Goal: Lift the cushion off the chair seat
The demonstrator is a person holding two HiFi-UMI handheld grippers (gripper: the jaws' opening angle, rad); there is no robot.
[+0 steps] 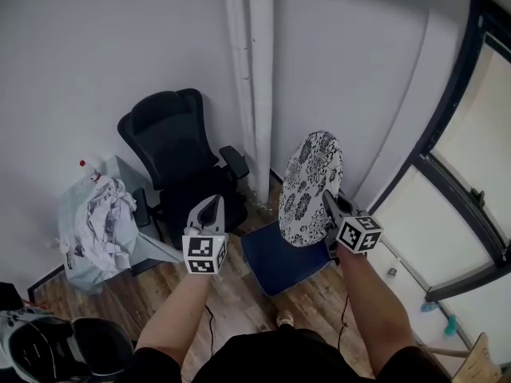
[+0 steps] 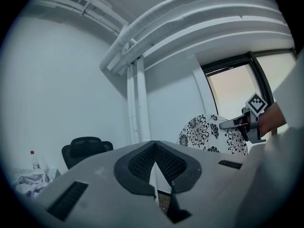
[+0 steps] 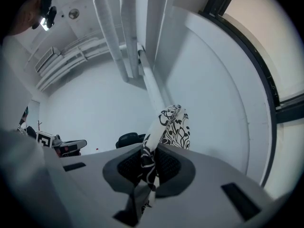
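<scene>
Two own views tell the jaws: right gripper (image 3: pixel 145 166) clenched on the cushion (image 3: pixel 173 127), left gripper (image 2: pixel 154 172) closed, empty. Only the head view shows the cushion upright above the blue chair seat (image 1: pixel 279 263)

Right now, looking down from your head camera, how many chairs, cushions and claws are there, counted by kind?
Chairs: 2, a black office chair and a blue chair
Cushions: 1, the flower-patterned cushion
Claws: 2, the left claw, empty, and the right claw, pinching the cushion's edge
Total: 5
</scene>
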